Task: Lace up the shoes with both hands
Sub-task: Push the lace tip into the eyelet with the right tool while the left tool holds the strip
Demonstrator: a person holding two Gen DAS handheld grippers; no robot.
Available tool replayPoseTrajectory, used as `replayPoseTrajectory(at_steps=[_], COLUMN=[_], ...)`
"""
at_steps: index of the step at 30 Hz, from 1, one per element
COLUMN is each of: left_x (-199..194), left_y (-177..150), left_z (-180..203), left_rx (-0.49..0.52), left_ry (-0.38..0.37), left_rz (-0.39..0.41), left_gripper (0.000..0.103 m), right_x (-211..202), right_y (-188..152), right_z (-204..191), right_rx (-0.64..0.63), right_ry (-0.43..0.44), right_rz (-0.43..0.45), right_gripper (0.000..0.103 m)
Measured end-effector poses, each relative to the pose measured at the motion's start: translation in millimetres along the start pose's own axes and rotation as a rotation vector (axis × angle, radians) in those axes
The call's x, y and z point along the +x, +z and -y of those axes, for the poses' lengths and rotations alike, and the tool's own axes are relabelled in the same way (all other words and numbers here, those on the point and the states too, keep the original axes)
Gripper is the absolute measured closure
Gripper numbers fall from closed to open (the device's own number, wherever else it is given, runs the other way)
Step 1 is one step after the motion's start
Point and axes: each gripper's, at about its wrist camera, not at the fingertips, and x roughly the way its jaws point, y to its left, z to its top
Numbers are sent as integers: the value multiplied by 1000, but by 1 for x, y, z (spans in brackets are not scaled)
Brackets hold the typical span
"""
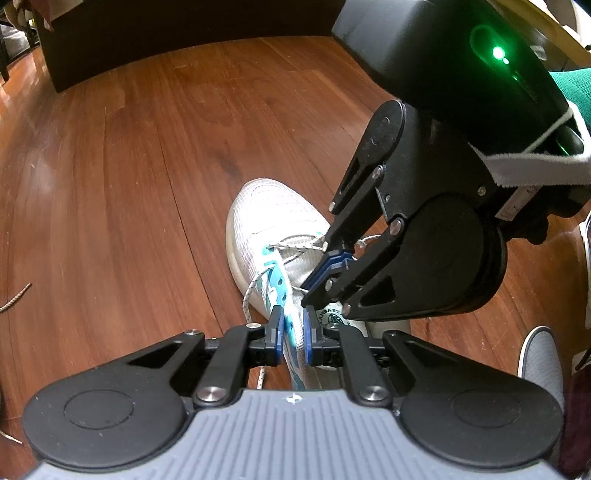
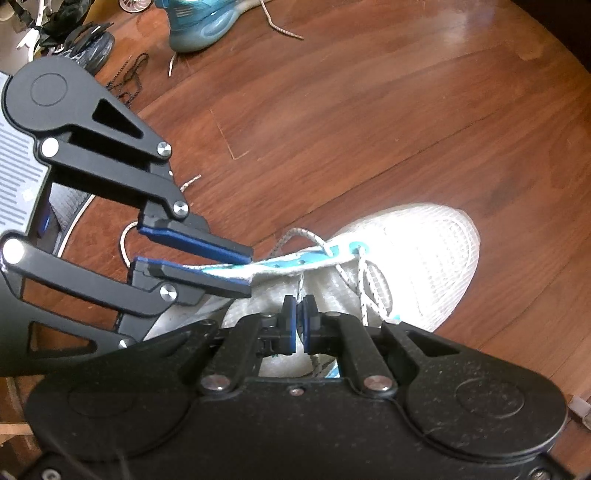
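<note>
Down on the wooden floor (image 1: pixel 147 147) lies the white mesh shoe (image 1: pixel 269 210), toe pointing away in the left wrist view, its speckled white lace (image 1: pixel 251 291) threaded through the front eyelets and trailing loose along the side. The left gripper (image 1: pixel 294 332) is clamped on the shoe's teal-trimmed eyelet flap (image 1: pixel 280 284), the blue pads pressing it from both sides and pulling it up from the tongue. Just beyond it, the right gripper (image 1: pixel 334 264) comes in from the right over the tongue, its fingers drawn nearly together; in its own view a strand of lace runs up from the eyelets into the narrow gap between the pads, so it looks pinched there, though the contact is hard to see exactly. Farther off, a teal sneaker (image 2: pixel 195 22) sits at the edge of the floor with a dark speckled lace (image 2: pixel 284 31) lying beside it.
</note>
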Motion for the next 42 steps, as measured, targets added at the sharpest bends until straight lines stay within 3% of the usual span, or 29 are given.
replayPoseTrajectory(at_steps=[7,42], left_x=[1,2], left_y=[0,1], left_z=[-1,-6], left_rx=[-9,-14], left_ry=[0,-3], left_rz=[-4,-17], left_gripper=[94,94], right_x=[-4,-17], right_y=[2,-6], right_z=[2,9], right_rx=[-8,10], right_ry=[-31,0], right_rz=[29,85], right_gripper=[101,101])
